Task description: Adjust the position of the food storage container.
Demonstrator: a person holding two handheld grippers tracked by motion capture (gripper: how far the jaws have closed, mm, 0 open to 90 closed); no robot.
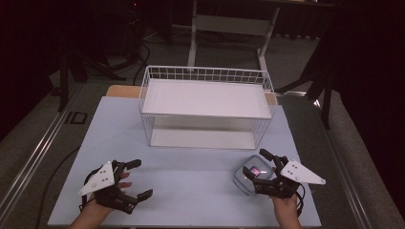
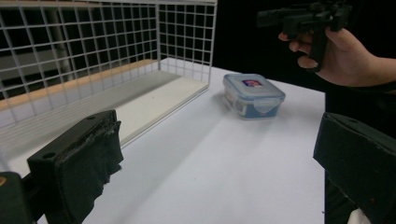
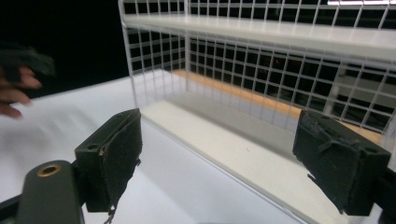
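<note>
2 grippers, 1 per hand, both over the near edge of 1 pale table (image 1: 191,176). 1 white wire rack (image 1: 206,106) with 2 shelves, 1 upper and 1 lower, stands well beyond both grippers at the far middle of the table. 1 small clear lidded container (image 1: 248,179) with a blue lid and 1 small label on top sits on the table.

Left gripper (image 1: 138,179): 2 black jaws spread wide, nothing between them, held just over the table on the near left. In the left gripper view its 2 pads (image 2: 84,163) frame bare table; the container (image 2: 253,95) lies well ahead of it and slightly to its right, apart from the rack's corner (image 2: 187,42), and the other hand (image 2: 345,56) with its gripper hangs above and beyond the container.

Right gripper (image 1: 257,164): 2 jaws also spread wide, empty. In the high view it hovers over the container, the jaws straddling it from above, and whether they touch it I cannot tell. In the right gripper view its 2 pads (image 3: 116,149) point at the rack (image 3: 280,60), both shelves showing ahead of it; the left hand (image 3: 16,88) is blurred far off to that view's left.

1 grey three-cornered plate tops each gripper, 2 in all.
</note>
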